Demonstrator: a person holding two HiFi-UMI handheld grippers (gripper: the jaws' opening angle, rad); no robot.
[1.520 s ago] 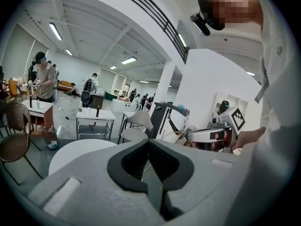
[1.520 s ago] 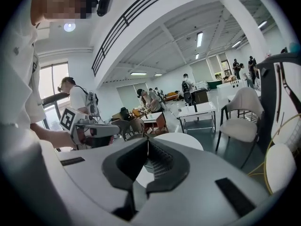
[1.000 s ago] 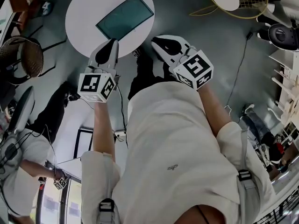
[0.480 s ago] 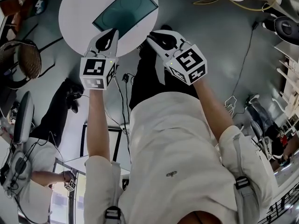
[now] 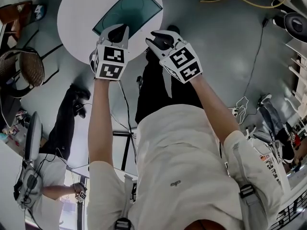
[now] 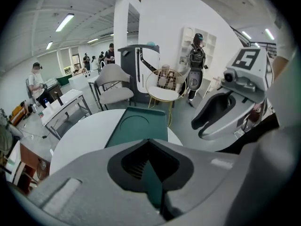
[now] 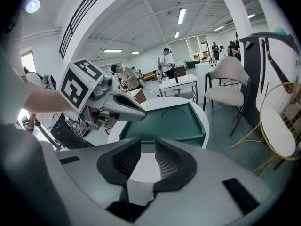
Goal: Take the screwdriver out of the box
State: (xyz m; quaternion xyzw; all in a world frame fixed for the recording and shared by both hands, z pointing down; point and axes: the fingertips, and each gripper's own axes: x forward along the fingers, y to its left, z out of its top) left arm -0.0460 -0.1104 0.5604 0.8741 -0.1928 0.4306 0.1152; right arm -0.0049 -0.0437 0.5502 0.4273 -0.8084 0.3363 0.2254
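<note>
Item: one round white tabletop (image 5: 76,18), carrying one dark green rectangular box (image 5: 128,8) with shallow walls, open at the top, set towards the side of the tabletop nearest the person. A circular outline shows on the box floor. No view lets a screwdriver be made out inside the box. Item: left tongs (image 5: 120,30), grey, with a marker cube behind them, pointing steeply down over the near edge of the green box. Their tips meet and nothing is held, with only a sliver of green showing through the hollow between the pads. Item: right tongs (image 5: 154,38), same make, just beside the left pair at the tabletop's near rim. Their jaws have just been opening and stand well apart, with nothing between them but bare white tabletop beyond. Both are carried on bare forearms by a person in a white shirt (image 5: 187,166).
</note>
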